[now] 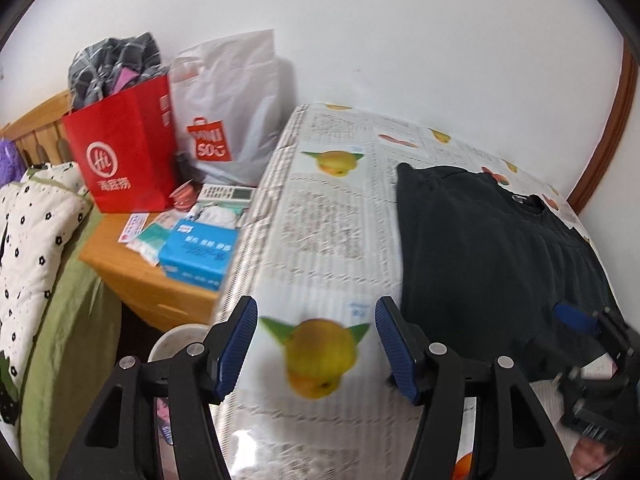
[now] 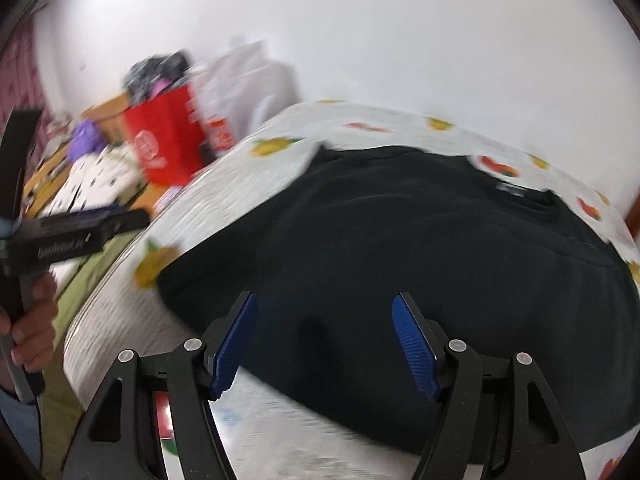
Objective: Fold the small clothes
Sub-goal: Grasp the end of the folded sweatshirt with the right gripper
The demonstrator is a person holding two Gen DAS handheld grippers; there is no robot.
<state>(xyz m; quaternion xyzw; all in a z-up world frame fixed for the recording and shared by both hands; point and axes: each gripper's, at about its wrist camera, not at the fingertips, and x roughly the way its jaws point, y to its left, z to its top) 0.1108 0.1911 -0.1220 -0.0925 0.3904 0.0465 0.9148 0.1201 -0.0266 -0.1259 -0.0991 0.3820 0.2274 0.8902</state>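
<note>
A black garment (image 1: 492, 256) lies flat on a table covered with a fruit-printed cloth (image 1: 320, 216). It fills the middle of the right wrist view (image 2: 400, 264), its collar at the far right. My left gripper (image 1: 316, 344) is open and empty over bare cloth, left of the garment. My right gripper (image 2: 324, 344) is open and empty just above the garment's near edge. It also shows at the right edge of the left wrist view (image 1: 592, 332). The left gripper appears at the left of the right wrist view (image 2: 80, 232).
A wooden nightstand (image 1: 132, 272) stands left of the table with a red paper bag (image 1: 124, 152), a white plastic bag (image 1: 228, 108), a blue box (image 1: 200, 252) and a remote. A bed with a dotted quilt (image 1: 32, 240) lies further left. A white wall is behind.
</note>
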